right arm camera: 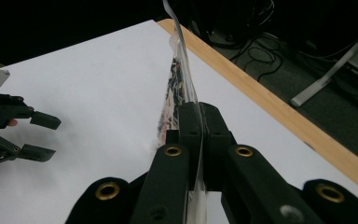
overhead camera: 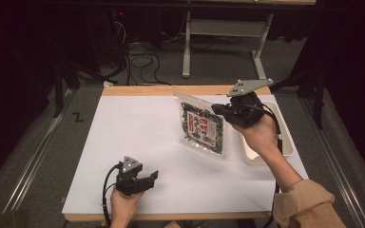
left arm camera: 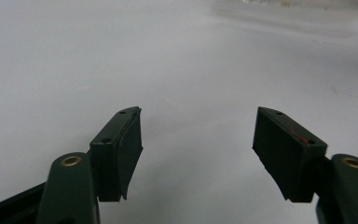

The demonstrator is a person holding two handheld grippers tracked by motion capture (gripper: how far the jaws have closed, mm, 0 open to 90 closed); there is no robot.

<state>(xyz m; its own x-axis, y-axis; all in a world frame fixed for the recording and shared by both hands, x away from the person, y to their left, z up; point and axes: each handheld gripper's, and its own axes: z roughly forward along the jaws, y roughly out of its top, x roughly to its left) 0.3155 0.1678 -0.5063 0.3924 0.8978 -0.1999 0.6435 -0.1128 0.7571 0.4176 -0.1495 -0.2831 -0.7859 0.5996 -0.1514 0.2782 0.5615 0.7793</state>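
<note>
Bag (overhead camera: 203, 127), clear with dark contents and a red-printed label, held up on edge over the white worktop (overhead camera: 133, 137), pinched at its right edge between the closed right tongs (overhead camera: 220, 109). White tray (overhead camera: 285, 137) just beside, at the worktop's right edge. Left tongs (overhead camera: 153, 176) near the front edge, spread wide, holding nothing.
</note>
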